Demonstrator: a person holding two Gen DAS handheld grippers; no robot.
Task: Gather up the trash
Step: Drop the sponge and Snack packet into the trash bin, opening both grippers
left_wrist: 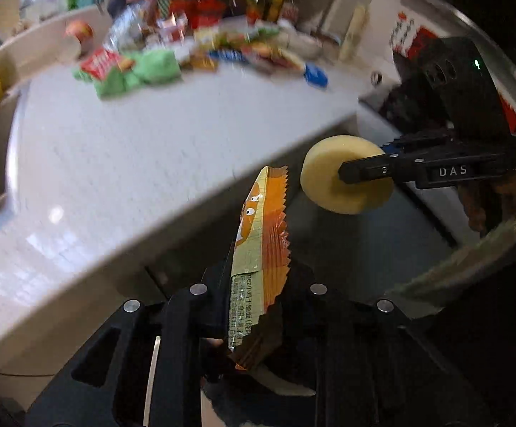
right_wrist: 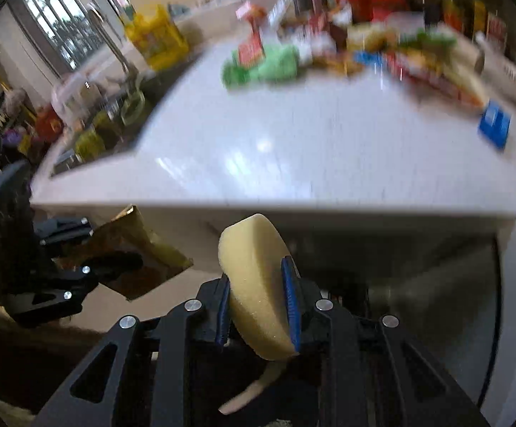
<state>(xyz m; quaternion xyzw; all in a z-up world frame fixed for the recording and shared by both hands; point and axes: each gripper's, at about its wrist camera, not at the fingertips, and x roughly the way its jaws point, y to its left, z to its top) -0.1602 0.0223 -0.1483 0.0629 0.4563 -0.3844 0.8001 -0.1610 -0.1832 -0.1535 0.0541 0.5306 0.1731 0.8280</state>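
**Both claws loaded, off the counter edge**

White counter (right_wrist: 293,149): sink (right_wrist: 90,142) at 9 o'clock, right view only. Left claw (left_wrist: 254,306) pinches orange wrapper (left_wrist: 261,242), long axis toward 12 o'clock. Right claw (right_wrist: 258,306) clamps yellow sponge (right_wrist: 258,284), edge up, below the counter.

The packets at the far side of the counter (left_wrist: 158,149) were smeared by blur in both views, so I could not read any label on the green bags (left_wrist: 140,71) or the blue packet (right_wrist: 494,124). The lower end of the orange wrapper (left_wrist: 259,245) was hidden between the fingers of my left gripper (left_wrist: 254,306). The bottom of the yellow sponge (right_wrist: 258,284) disappeared behind my right gripper (right_wrist: 259,306). The sink (right_wrist: 90,142) was too blurred to tell its contents.
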